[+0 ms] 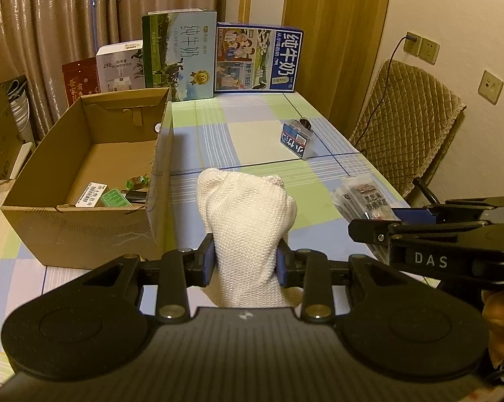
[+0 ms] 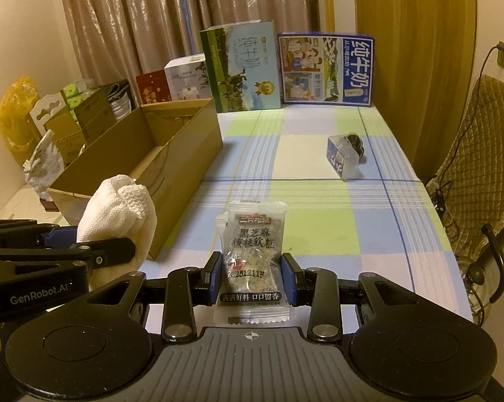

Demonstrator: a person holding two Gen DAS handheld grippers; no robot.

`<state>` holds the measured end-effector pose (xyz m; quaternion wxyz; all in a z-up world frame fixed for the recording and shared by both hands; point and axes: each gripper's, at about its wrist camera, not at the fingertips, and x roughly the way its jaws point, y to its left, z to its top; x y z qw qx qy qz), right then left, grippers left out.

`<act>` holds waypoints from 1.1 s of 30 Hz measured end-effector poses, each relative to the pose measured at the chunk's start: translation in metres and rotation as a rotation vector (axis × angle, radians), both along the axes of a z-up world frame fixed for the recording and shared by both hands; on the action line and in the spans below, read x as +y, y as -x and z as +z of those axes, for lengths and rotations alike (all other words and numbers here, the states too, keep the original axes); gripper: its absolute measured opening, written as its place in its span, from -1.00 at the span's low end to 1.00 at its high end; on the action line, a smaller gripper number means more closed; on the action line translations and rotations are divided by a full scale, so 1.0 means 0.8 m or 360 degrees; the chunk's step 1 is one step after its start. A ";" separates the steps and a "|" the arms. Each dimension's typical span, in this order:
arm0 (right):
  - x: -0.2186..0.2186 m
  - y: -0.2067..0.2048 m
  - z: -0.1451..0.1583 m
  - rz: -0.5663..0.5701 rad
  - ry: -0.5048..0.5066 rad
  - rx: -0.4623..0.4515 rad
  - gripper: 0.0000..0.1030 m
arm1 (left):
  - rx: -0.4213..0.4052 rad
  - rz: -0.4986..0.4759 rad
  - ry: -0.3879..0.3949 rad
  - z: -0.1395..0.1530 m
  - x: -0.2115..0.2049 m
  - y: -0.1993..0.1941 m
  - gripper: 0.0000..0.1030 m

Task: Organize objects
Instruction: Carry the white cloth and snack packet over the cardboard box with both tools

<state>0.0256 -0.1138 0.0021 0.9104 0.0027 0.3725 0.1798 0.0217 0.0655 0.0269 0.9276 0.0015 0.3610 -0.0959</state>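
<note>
White knitted cloth, rolled into a soft bundle [image 1: 245, 221], stands upright between the blue pads of your left gripper [image 1: 246, 263], which pinches it near its lower half. The open brown cardboard box [image 1: 84, 231] lies just to the left of that bundle and slightly ahead, its near corner close beside the cloth, so the left hand is the nearer one to the drop. The box's long axis runs away from you toward the curtain, and a few small packets already sit at its near end. You would probably need to lift the bundle over the box's right wall before letting go; the wall looks thin and could be nudged.

Your right gripper [image 2: 252, 276] is pressed onto a clear crinkly plastic snack packet with black printed characters [image 2: 252, 251], held upright with its long axis vertical and its serrated bottom edge hanging below the pads. From this hand the box lies further left, beyond the other gripper, so crossing over risks a bump.

A small blue-and-white packet with something dark behind it [image 2: 342, 155] lies well apart on the checked pastel tablecloth [image 2: 319, 201], ahead and to the right, untouched. The cloth looks limp and forgiving; the packet is slick and thin.
</note>
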 end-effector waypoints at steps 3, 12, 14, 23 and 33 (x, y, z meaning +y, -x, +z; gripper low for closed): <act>0.000 -0.001 0.000 0.0000 -0.0003 0.0000 -0.35 | 0.0000 0.0002 0.0003 0.000 0.001 0.000 -0.42; 0.005 0.000 0.000 0.0010 -0.0006 0.0002 -0.35 | -0.0003 0.0003 0.0002 0.001 0.001 0.001 -0.42; 0.009 0.000 0.001 0.0021 -0.0009 0.0000 -0.35 | -0.0005 0.0006 0.0002 0.003 0.004 0.002 -0.42; 0.060 -0.010 0.011 0.0160 -0.0031 -0.0024 -0.35 | -0.0045 0.0098 -0.0032 0.022 0.046 0.007 -0.42; 0.148 -0.042 0.028 0.0353 -0.0056 -0.0064 -0.35 | -0.0074 0.0249 -0.0131 0.041 0.131 -0.005 -0.42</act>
